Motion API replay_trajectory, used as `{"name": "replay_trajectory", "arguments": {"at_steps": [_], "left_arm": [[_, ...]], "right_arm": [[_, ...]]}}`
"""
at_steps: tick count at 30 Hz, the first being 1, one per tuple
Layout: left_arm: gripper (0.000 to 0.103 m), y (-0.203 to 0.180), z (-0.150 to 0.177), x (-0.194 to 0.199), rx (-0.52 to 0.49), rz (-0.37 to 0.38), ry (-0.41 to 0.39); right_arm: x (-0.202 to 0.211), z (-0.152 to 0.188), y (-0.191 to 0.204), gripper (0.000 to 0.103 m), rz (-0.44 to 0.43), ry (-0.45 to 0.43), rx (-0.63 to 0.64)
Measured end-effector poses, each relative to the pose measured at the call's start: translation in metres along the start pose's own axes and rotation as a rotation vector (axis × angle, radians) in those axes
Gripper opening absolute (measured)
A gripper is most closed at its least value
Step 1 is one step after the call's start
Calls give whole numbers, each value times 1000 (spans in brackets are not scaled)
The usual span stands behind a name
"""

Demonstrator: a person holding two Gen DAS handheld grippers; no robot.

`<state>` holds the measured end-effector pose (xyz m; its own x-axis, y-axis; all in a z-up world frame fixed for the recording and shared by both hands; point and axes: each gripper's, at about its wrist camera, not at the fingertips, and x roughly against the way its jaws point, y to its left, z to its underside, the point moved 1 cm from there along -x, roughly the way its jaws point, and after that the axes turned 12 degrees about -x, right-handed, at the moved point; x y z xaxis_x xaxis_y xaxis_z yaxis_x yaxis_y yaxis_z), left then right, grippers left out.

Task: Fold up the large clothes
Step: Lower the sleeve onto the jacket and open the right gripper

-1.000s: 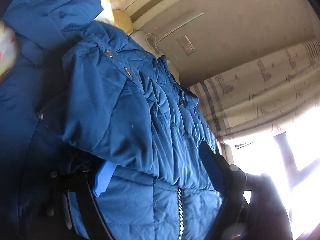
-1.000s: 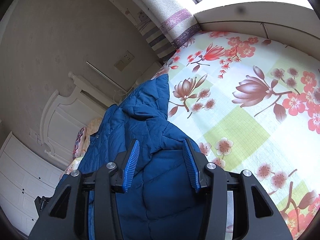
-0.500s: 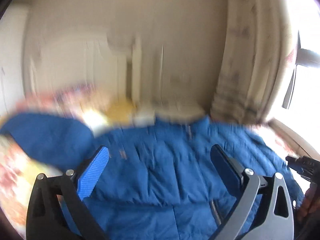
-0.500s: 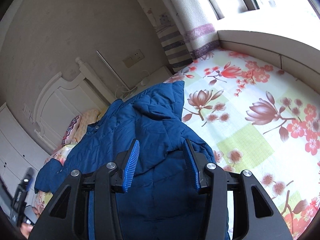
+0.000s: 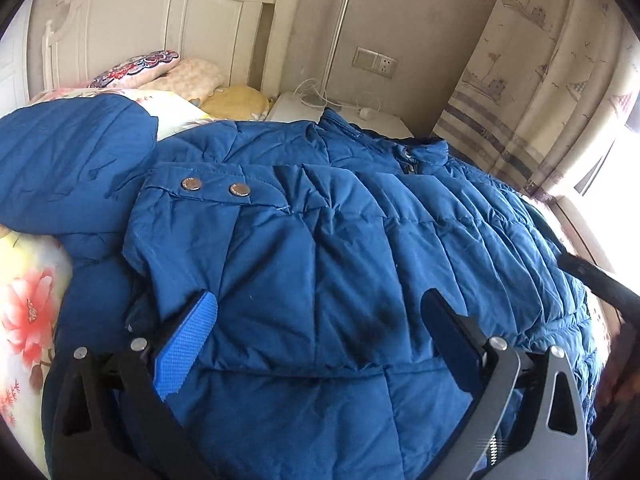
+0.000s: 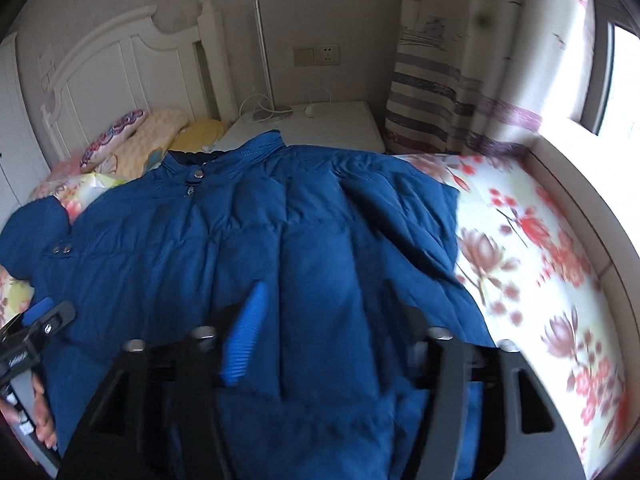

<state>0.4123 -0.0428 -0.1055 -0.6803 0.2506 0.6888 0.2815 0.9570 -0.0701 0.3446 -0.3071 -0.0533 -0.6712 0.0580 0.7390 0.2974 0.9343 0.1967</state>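
Observation:
A large blue quilted puffer jacket [image 5: 340,240] lies front up on the floral bedspread [image 5: 28,280], collar toward the headboard. One sleeve with two metal snaps [image 5: 216,188] is folded across its chest. My left gripper [image 5: 320,316] is open, hovering just above the folded sleeve, holding nothing. In the right wrist view the jacket [image 6: 248,240] fills the middle, and my right gripper [image 6: 324,312] is open above its lower right part, empty. The left gripper [image 6: 36,324] shows at that view's left edge.
A white headboard [image 6: 120,64] and pillows [image 6: 132,140] stand at the bed's far end. A white nightstand [image 6: 312,124] with a lamp pole and cables stands beside it. A striped curtain [image 6: 452,80] and a window ledge [image 6: 580,184] run along the right.
My left gripper has let go of the sleeve, swung level and now hovers open over it. My right gripper has pulled back and turned toward the headboard, still open.

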Motion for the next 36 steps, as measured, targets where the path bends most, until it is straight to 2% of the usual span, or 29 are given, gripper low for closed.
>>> {"name": "replay_trajectory", "arguments": {"at_steps": [1, 3, 4, 6, 8, 11, 13, 15, 17, 18, 19, 23, 24, 26, 27, 30, 31, 34, 36], "left_arm": [[101, 3, 3, 4, 3, 5, -3], [101, 7, 4, 6, 15, 19, -10], [101, 8, 5, 8, 18, 24, -12], [101, 8, 5, 7, 16, 21, -8], [101, 8, 6, 6, 6, 11, 1], [101, 4, 4, 4, -16, -14, 18], [101, 3, 4, 4, -19, -17, 21], [101, 4, 4, 4, -15, -13, 19], [101, 4, 4, 4, -13, -11, 17], [101, 4, 4, 4, -13, -10, 18], [101, 4, 4, 4, -14, -12, 19], [101, 2, 4, 2, -24, -23, 28], [101, 2, 4, 2, -28, -28, 32], [101, 1, 4, 1, -34, -35, 35], [101, 1, 4, 1, -35, -35, 36], [101, 1, 4, 2, -35, -36, 36], [101, 1, 4, 2, -35, -36, 36], [101, 2, 4, 2, -31, -30, 33], [101, 2, 5, 2, -30, -28, 32]], "right_arm": [[-12, -3, 2, 80, 32, 15, 22], [-37, -2, -3, 84, 154, 84, 39], [-44, -2, -8, 84, 153, 114, 10], [-40, -7, -11, 84, 165, 119, -25], [-30, -13, -5, 84, 149, 86, -31], [-18, -32, 13, 87, 112, -33, 23], [-31, -43, 19, 87, 102, -43, 48], [-54, -55, 20, 88, 119, -1, 51], [-84, -55, 10, 90, 146, 107, 58], [-93, -52, 5, 92, 133, 149, 35], [-94, -53, -1, 92, 104, 147, 2], [-70, -44, -3, 92, 125, 118, -61], [-54, -37, 4, 94, 83, 85, -51], [-27, -15, 23, 94, -22, 59, 30], [-22, -3, 34, 96, -46, 67, 93], [-30, 31, 55, 97, -11, 148, 263], [-30, 35, 55, 97, -2, 136, 274], [-22, 28, 45, 97, -1, 172, 182], [-5, 25, 38, 97, -31, 143, 132]]}}
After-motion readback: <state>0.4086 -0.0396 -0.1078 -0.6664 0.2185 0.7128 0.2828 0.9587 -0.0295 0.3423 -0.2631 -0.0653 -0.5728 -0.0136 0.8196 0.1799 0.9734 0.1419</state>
